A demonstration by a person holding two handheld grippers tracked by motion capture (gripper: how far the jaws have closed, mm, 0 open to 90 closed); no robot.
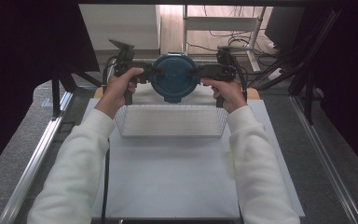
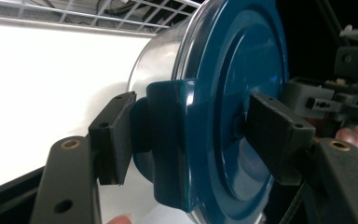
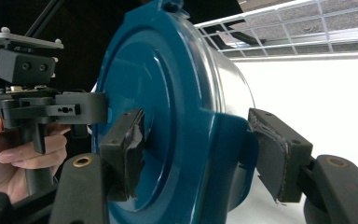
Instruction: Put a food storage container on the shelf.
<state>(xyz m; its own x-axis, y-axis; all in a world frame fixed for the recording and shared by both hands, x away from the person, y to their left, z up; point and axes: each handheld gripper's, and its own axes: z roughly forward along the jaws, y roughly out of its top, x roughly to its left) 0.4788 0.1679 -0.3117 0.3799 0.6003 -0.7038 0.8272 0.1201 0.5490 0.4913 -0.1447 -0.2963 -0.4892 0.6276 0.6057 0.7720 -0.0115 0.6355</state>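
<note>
The round teal-lidded pot (image 1: 174, 77) hangs in the air beyond the far edge of the wire basket (image 1: 170, 120), carried between the two tools above the white table mat (image 1: 172, 177). The left gripper (image 1: 153, 72) clamps the pot's left side handle (image 2: 170, 144); in the left gripper view one pad sits against the handle's underside and the other presses on the lid face. The right gripper (image 1: 196, 72) clamps the opposite handle (image 3: 223, 154) in the same manner, one pad on the lid and one behind the handle. The two handles define the pot's long axis, which runs level from side to side, parallel to the basket's long sides, with each hand equally near its own handle. The lid faces the high camera, so the pot appears tipped toward the person; the shiny metal body (image 2: 156, 60) points away. The basket lies directly on the near side of the pot and below it, its open top unobstructed and seemingly wider than the pot with its handles. The likely move is toward the person and downward; the far basket rim (image 1: 170, 106) is the edge to clear first.
</note>
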